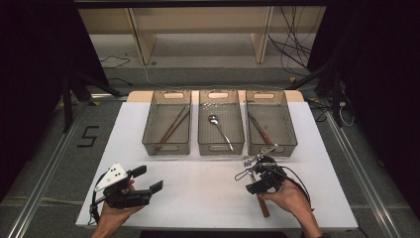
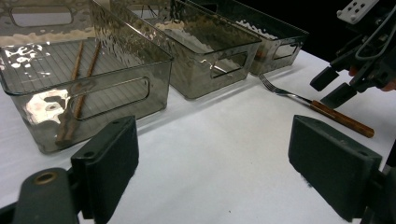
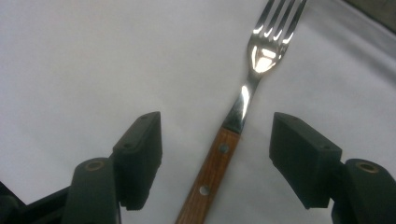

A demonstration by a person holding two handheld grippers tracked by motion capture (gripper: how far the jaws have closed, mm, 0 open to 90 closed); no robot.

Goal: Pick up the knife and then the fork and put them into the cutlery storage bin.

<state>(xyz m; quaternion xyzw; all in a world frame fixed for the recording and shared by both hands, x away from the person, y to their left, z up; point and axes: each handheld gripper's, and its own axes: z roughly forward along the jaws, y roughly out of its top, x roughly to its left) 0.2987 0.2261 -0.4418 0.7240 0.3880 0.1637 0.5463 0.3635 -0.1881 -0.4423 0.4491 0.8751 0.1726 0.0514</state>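
Observation:
A fork (image 3: 219, 154) with a wooden handle and steel tines lies flat on the white table (image 1: 198, 188). My right gripper (image 3: 217, 135) hangs low over it, open, with one jaw on each side of the handle's top end and neither pad touching. In the high view the right gripper (image 1: 258, 184) is at the front right, and the fork's handle (image 1: 264, 207) sticks out under the hand. My left gripper (image 1: 148, 178) rests at the front left, open and holding nothing. The left gripper view looks past its own wide jaws (image 2: 212, 158) to the fork (image 2: 327, 111) and the right gripper (image 2: 332, 86).
Three clear bins stand in a row at the back of the table. The left bin (image 1: 166, 148) holds chopsticks (image 1: 173, 126), the middle bin (image 1: 221, 148) a spoon (image 1: 218, 126), the right bin (image 1: 272, 148) a wooden-handled utensil (image 1: 261, 130). Bare white table lies between the grippers.

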